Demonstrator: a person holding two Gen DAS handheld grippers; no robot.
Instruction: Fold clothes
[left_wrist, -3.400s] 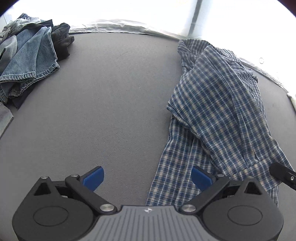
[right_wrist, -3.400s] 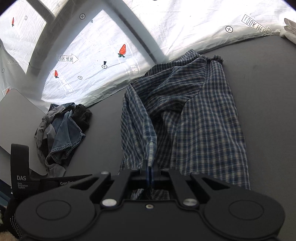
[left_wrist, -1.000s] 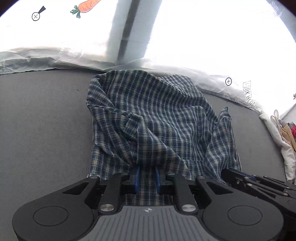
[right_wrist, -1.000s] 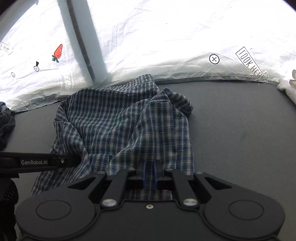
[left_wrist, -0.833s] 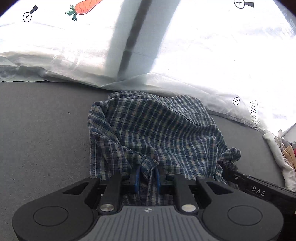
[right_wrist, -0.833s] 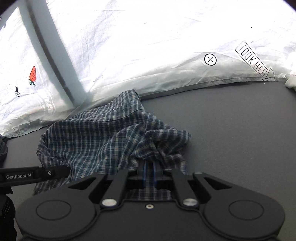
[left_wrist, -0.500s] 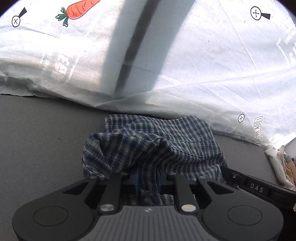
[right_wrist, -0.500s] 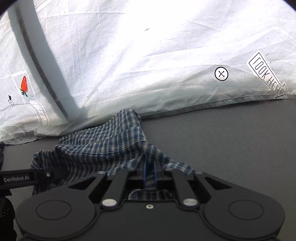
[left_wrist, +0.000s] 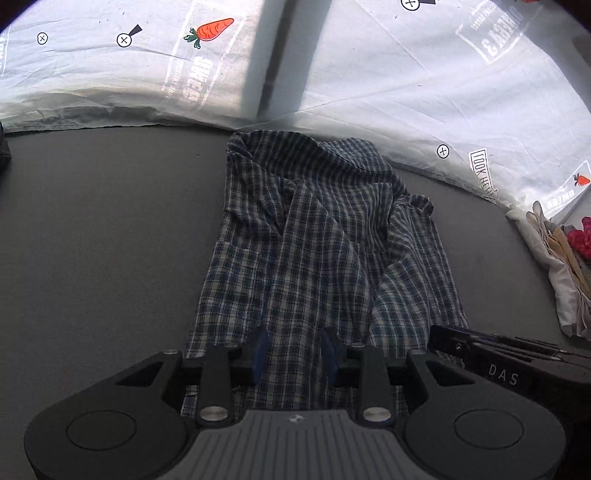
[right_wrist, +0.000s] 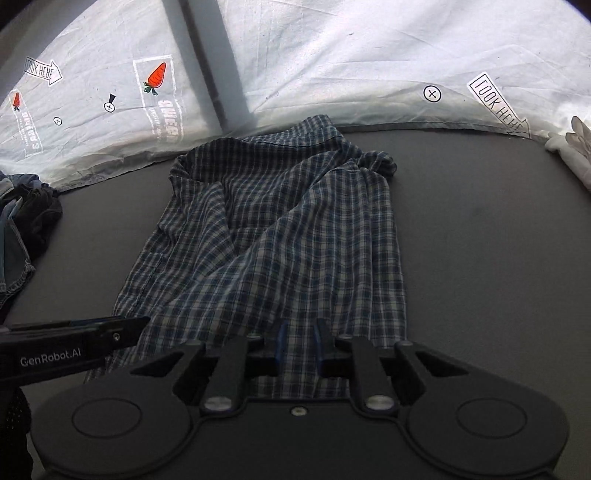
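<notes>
Left claw (left_wrist: 293, 354) nearest in its own view: jaws opening, blue pads (left_wrist: 258, 350) apart, plaid cloth passing between them but not pinched as far as I can see. Right claw (right_wrist: 298, 347) same story: jaws opening, narrower gap, hem of the plaid shirt (right_wrist: 280, 236) under and between the pads, no visible clamp. Both claws sit side by side at the near hem (each shows in the other's view as a black arm at the frame edge). The shirt lies on the grey counter (right_wrist: 480, 258), long axis running away from the claws, collar end up against the white printed sheet (right_wrist: 332, 55) at the back. It looks folded lengthwise into a narrow strip, with rumpled layers and a diagonal ridge across the middle; one bunched bit sticks out at the far right corner. Judgement: release step at the end of a lay-down, fold only partly done. Next move likely needs both claws clear of the cloth, then a re-grip on the near hem to bring it toward the collar, or a smoothing pass first, since the top layer is not flat. Further off: denim pile (right_wrist: 14, 236) at left, pale folded items (left_wrist: 554, 258) at right, well apart from the shirt.
</notes>
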